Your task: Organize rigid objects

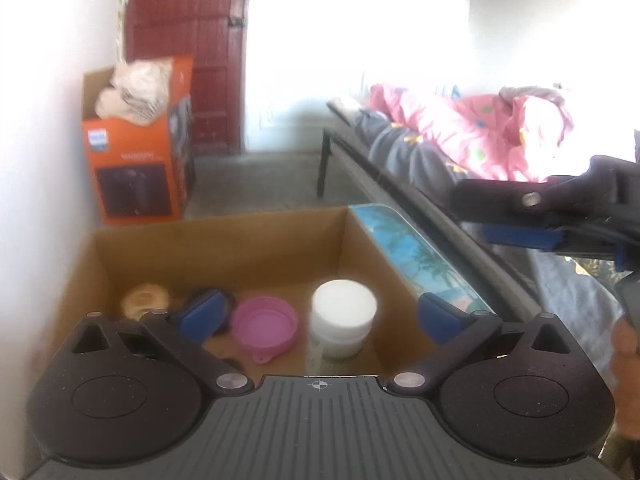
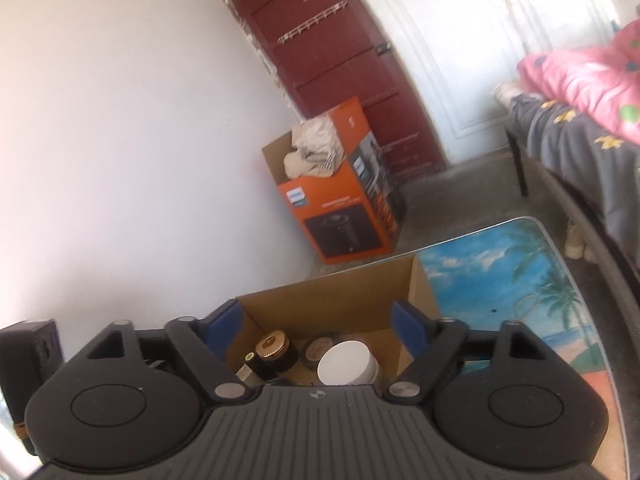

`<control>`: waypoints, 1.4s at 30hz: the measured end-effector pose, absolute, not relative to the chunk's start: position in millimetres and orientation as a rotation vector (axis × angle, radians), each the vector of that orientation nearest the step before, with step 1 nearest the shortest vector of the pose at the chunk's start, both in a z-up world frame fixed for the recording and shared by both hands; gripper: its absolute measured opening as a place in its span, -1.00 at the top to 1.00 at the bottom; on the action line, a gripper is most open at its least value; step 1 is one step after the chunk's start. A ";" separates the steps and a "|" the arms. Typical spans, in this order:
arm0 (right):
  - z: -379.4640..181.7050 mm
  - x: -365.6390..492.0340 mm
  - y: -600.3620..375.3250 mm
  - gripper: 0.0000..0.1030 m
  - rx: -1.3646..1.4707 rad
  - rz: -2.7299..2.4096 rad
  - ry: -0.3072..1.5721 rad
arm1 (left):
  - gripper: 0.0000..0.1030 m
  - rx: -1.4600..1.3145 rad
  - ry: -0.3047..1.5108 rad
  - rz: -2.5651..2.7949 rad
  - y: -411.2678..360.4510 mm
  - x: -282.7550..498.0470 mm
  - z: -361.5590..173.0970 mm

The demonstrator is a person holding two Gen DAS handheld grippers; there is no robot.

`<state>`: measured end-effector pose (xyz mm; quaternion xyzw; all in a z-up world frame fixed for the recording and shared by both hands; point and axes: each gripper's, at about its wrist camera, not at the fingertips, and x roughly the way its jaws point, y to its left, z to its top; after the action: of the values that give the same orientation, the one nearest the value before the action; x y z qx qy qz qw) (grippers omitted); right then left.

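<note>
Hovering with fingers spread wide and empty, the left gripper (image 1: 316,318) sits directly above the upright white jar (image 1: 343,322) in the cardboard box (image 1: 224,236), nearer than the equally wide right gripper (image 2: 320,326).

From my left wrist cam the gold-topped item (image 1: 145,300) in the cardboard box (image 1: 224,236) is blurred and half behind my left gripper's finger (image 1: 200,315), can't ID it; the white-lidded jar (image 1: 342,322) label is unreadable and its base is cut off by the gripper body. Right gripper (image 1: 520,220) runs off the frame's right edge, so I can't tell its jaw gap there. Right cam: round brown item (image 2: 322,348) mostly hidden behind the jar lid, and the small green-dot object (image 2: 249,364) is too small to ID.
</note>
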<state>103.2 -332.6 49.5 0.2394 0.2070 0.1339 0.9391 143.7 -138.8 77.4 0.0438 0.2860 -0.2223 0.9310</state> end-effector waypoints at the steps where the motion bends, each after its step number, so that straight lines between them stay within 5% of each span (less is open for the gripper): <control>1: 51.1 94.8 -331.7 -0.97 0.492 0.252 0.413 | -1.00 0.095 0.577 -0.438 -133.4 137.1 80.3; 26: 23.9 60.1 -204.7 -1.00 0.081 -0.003 0.542 | -1.00 0.119 0.637 -0.055 -72.7 107.7 60.8; 42: 24.2 81.0 -202.6 -1.00 0.077 -0.046 0.571 | -0.99 0.077 0.648 -0.060 -65.1 117.0 70.3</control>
<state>81.0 -202.6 24.2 0.0381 0.2816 -0.0227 0.9585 117.0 -65.1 70.3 0.0379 0.3181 -0.0295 0.9469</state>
